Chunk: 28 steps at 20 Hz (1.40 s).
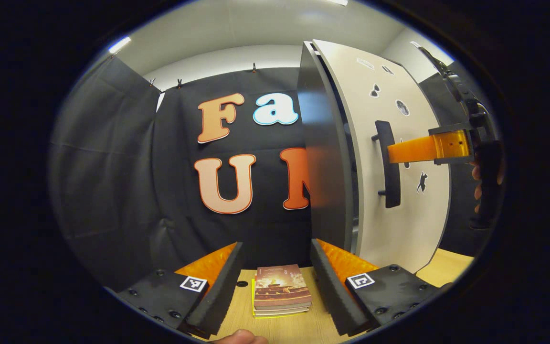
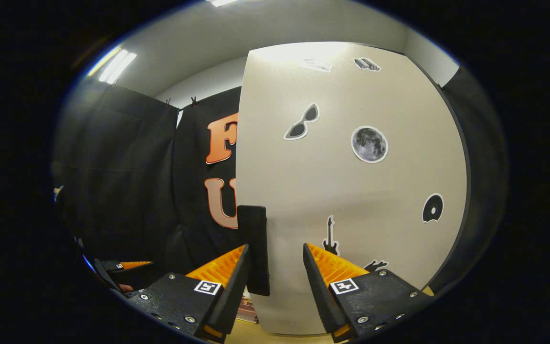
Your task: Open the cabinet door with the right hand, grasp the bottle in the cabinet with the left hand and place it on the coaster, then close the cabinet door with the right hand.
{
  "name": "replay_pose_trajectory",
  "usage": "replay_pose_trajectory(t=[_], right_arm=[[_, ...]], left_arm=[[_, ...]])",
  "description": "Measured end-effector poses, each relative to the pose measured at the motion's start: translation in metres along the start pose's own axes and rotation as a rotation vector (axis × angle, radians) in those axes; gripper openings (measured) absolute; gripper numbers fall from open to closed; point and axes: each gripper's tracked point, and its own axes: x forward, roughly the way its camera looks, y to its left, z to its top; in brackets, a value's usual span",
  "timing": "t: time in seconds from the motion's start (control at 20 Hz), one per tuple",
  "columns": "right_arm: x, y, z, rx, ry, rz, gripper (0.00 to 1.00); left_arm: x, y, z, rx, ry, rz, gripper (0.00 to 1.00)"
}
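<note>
Left gripper view: your left gripper (image 1: 275, 286) is spread above a book stack (image 1: 281, 290) on the table (image 1: 447, 267). Your right gripper (image 2: 275, 282) gapes around the handle (image 2: 254, 248) of the door (image 2: 351, 191), barely ajar; bottle hidden.

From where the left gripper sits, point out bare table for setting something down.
Bare table lies between the left gripper's fingers, in front of the stack of books. Another bare strip sits right of the cabinet door. The books fill the middle.

Left gripper (image 1: 275, 291) open above books (image 1: 280, 290); right gripper (image 1: 401, 152) at the cabinet door (image 1: 399, 157) handle (image 1: 388, 162).
</note>
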Motion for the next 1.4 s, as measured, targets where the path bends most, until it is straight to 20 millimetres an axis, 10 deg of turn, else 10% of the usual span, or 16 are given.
replay_pose_trajectory(t=[0.25, 0.85, 1.15, 1.4], right_arm=[[-0.034, -0.037, 0.032, -0.016, -0.057, -0.032, 0.68], [-0.205, -0.209, 0.101, -0.153, -0.115, -0.232, 0.76], [-0.246, -0.240, 0.121, -0.160, -0.101, -0.244, 0.78], [-0.264, -0.236, 0.159, -0.185, -0.138, -0.280, 0.78]], left_arm=[[-0.005, 0.000, 0.051, -0.055, -0.052, 0.042, 0.92], [-0.074, -0.036, 0.199, -0.177, -0.095, 0.104, 0.94], [-0.116, -0.024, 0.281, -0.068, -0.198, 0.247, 0.94], [-0.120, -0.023, 0.305, -0.239, -0.136, 0.147, 0.89]])
